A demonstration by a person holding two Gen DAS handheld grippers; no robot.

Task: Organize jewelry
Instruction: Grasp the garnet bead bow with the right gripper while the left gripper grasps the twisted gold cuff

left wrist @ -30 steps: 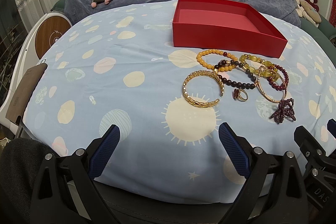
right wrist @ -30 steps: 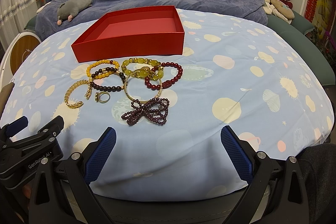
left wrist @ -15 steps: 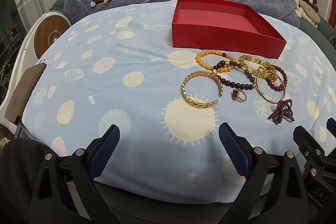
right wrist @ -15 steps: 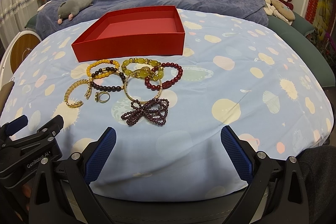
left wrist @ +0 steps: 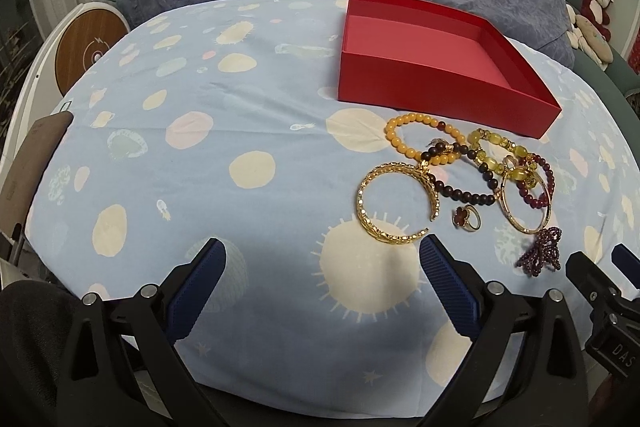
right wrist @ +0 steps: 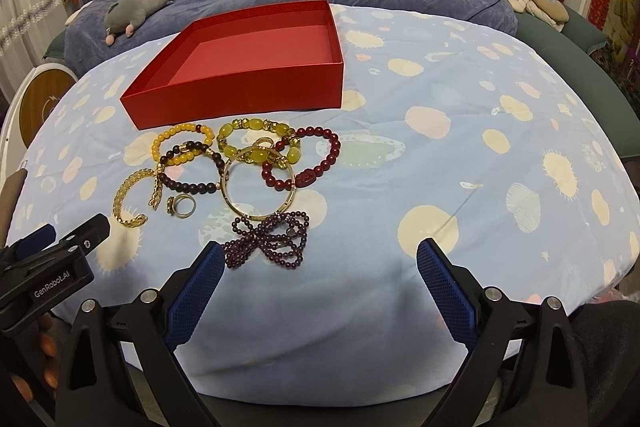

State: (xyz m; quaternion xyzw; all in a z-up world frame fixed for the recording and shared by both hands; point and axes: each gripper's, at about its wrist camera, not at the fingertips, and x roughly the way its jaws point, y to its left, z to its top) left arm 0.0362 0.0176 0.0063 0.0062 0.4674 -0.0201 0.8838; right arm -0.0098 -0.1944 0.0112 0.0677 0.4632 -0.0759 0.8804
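Right tongs point(right wrist: 318, 273) closing, empty; gold cuff point(left wrist: 396, 203) gap faces tongs.

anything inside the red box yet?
No. The red box shows only its bare pink floor in both wrist views. The strip just behind its near wall is hidden. All the jewelry lies on the sheet in front.

Both views look forward and steeply down along their own tongs, from low over the near edge of a cloth-covered table point(left wrist: 248, 115).

The left wrist view sits over the left gripper point(left wrist: 322, 269); ahead and to the right of its fingers lie the jewelry pile point(left wrist: 460, 179) and, farther off, the red box point(left wrist: 436, 87).

The right wrist view sits over the right gripper point(right wrist: 320, 269); the same pile point(right wrist: 240, 171) and box point(right wrist: 240, 91) lie ahead and to the left.

Each view catches the other tool at its edge (the cameras stand side by side), and both share the sofa behind.
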